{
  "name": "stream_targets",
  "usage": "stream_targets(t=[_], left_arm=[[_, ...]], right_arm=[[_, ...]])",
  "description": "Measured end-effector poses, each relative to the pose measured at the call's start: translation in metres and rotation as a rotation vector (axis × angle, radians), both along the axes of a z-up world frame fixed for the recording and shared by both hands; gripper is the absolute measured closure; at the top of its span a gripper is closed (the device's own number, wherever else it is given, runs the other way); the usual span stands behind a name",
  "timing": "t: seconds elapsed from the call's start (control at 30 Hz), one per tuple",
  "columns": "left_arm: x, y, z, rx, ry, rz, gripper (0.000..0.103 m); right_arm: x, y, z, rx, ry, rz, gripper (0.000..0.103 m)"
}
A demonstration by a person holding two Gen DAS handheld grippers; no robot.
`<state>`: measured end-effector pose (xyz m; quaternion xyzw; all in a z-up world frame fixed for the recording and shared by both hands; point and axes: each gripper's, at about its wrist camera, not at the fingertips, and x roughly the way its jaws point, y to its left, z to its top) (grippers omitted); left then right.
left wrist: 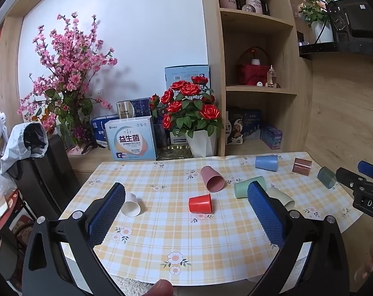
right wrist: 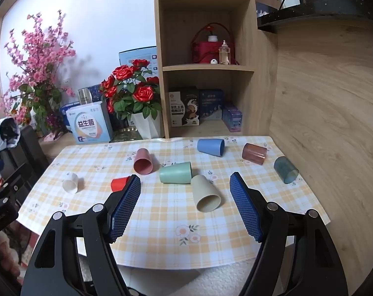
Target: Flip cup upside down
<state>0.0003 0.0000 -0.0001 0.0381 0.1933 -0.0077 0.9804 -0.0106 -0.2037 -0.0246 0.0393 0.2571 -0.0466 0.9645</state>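
Several cups lie on their sides on the checked tablecloth. In the left wrist view: a white cup, a red cup, a pink cup, a green cup, a beige cup, a blue cup, a brown clear cup, a dark teal clear cup. My left gripper is open and empty above the near table. My right gripper is open and empty, with the beige cup lying between its fingers further out. The red cup sits behind its left finger.
A white pot of red roses, boxes and pink blossoms stand behind the table. A wooden shelf unit rises at the back right, a wooden wall at the right. A black chair stands left.
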Motion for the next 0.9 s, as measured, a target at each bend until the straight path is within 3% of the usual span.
stream_targets(t=[0.9], left_arm=[[0.0005, 0.0001, -0.0003, 0.001, -0.001, 0.002, 0.006]], right_arm=[[0.0021, -0.0016, -0.0027, -0.009, 0.004, -0.002, 0.031]])
